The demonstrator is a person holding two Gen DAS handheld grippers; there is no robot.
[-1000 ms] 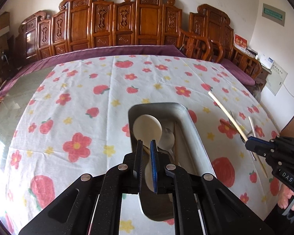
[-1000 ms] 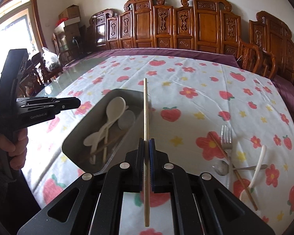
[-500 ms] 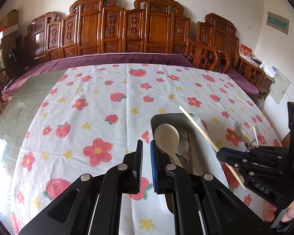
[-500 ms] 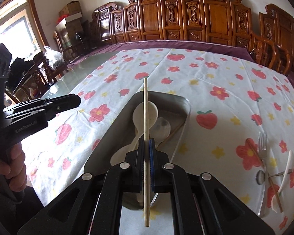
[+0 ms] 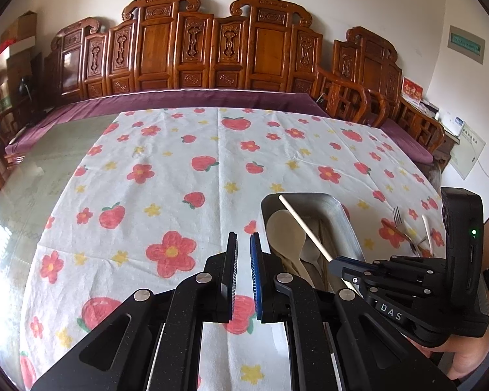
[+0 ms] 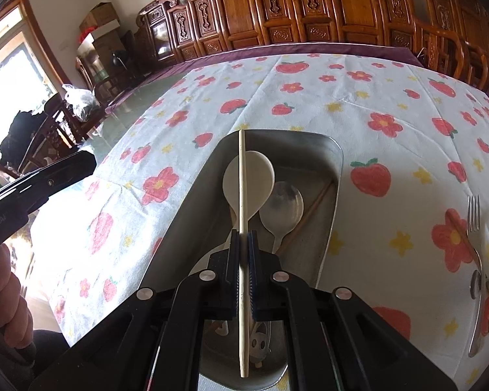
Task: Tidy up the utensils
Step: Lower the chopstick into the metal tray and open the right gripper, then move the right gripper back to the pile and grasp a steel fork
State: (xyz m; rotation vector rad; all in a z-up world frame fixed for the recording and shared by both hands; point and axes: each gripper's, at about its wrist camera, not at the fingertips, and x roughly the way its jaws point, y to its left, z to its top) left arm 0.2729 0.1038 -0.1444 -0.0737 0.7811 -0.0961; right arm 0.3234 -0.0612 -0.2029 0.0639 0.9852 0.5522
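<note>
Carrying one pale chopstick (image 6: 242, 215), clamped between the pads of the right gripper (image 6: 243, 244); now lengthwise above the metal tray (image 6: 337, 176), where a second ago only crossing its near right rim. Already in tray: cream spoon (image 6: 260, 176), metal spoon (image 6: 282, 205), brown chopstick (image 6: 313, 207). Left gripper (image 5: 243, 244): nearly closed, empty, drawn aside over worktop (image 5: 166, 169). Outstanding on cloth: fork (image 6: 472, 215) and others. Likely next: lower and release.

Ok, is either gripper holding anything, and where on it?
The right gripper pinches a pale chopstick below its middle, over the metal tray. The left gripper holds nothing.
</note>
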